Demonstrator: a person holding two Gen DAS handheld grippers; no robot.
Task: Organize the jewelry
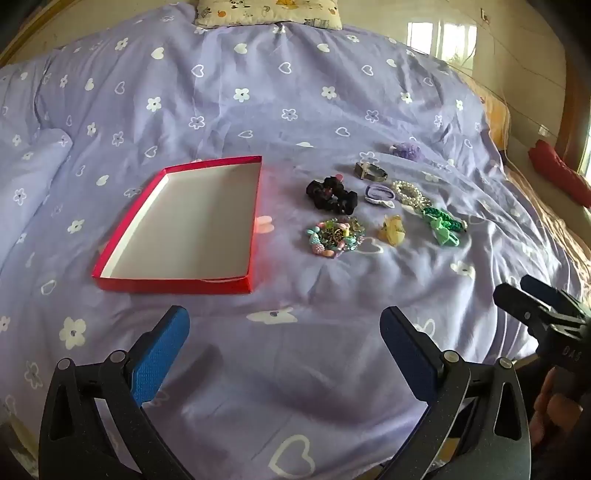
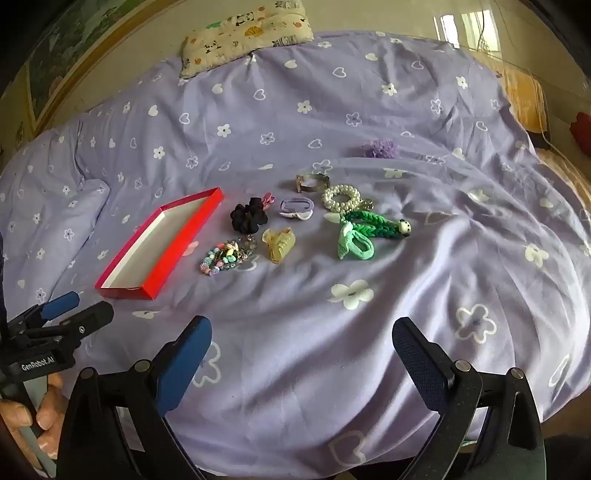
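Blue pads sit closest, at the bottom of each frame. Both tongs are spread wide and hold nothing: the left gripper (image 1: 284, 332) and the right gripper (image 2: 302, 341) hang over the purple bed cover (image 1: 295, 369) with white flowers and hearts.

Past the left gripper, in the middle left of its frame, lies the red box (image 1: 177, 284). It is flat and open, white inside, with nothing in it. Its long side runs from the bottom of the frame up toward the top.

To the right of the box, apart from it, the jewelry sits in a small bunch. Nearest is the bead bracelet (image 1: 334, 236) and the yellow hair claw (image 1: 393, 230). Behind them are the black scrunchie (image 1: 330, 194), a purple hair tie (image 1: 378, 194) and a pearl bracelet (image 1: 406, 192). The green braided band (image 2: 373, 227) lies longways across the right gripper's frame, its panda head pointing right. Farther up are a metal cuff (image 1: 371, 171) and a purple flower (image 1: 406, 149). At the top edge is a pillow (image 1: 269, 13)
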